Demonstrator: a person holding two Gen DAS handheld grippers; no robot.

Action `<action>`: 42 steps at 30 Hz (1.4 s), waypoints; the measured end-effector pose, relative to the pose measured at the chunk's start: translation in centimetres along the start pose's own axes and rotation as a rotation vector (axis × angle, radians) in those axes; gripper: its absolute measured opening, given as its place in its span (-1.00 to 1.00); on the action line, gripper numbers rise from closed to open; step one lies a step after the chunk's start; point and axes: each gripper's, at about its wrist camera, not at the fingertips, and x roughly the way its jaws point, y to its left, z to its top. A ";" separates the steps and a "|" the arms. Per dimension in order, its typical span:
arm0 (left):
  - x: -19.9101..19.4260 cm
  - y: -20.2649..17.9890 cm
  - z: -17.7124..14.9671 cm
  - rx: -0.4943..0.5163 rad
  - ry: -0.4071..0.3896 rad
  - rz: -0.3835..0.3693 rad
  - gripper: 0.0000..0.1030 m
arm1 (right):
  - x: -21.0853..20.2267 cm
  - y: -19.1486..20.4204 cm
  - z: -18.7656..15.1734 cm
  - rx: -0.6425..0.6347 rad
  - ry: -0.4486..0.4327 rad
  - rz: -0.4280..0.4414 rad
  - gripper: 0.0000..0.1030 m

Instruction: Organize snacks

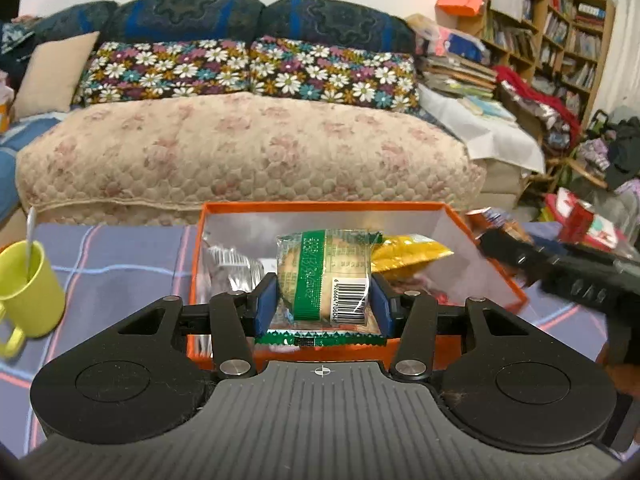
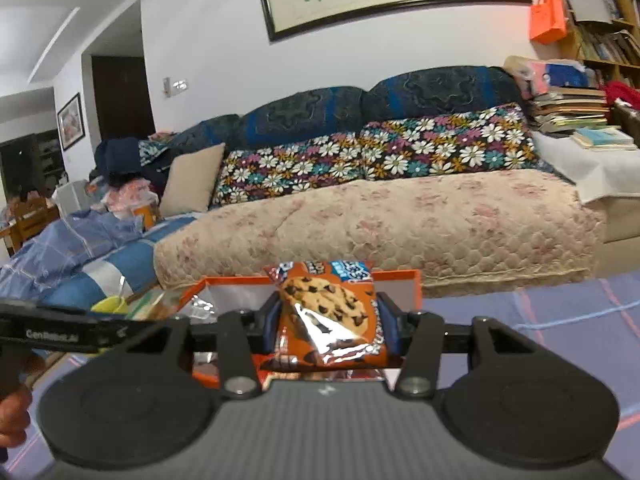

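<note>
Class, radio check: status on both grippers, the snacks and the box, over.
Left gripper shut on green-wrapped cake. Right gripper shut on cookie packet. Both above orange box, snacks already inside. Green mug alongside, clear.

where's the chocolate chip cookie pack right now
In the right wrist view, centre, the chocolate chip cookie pack is clamped in the right claw, in front of the orange box.
</note>
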 end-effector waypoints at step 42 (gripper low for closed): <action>-8.1 2.7 -13.6 -0.106 0.132 0.064 0.23 | -10.3 2.9 -13.4 -0.045 0.272 -0.008 0.98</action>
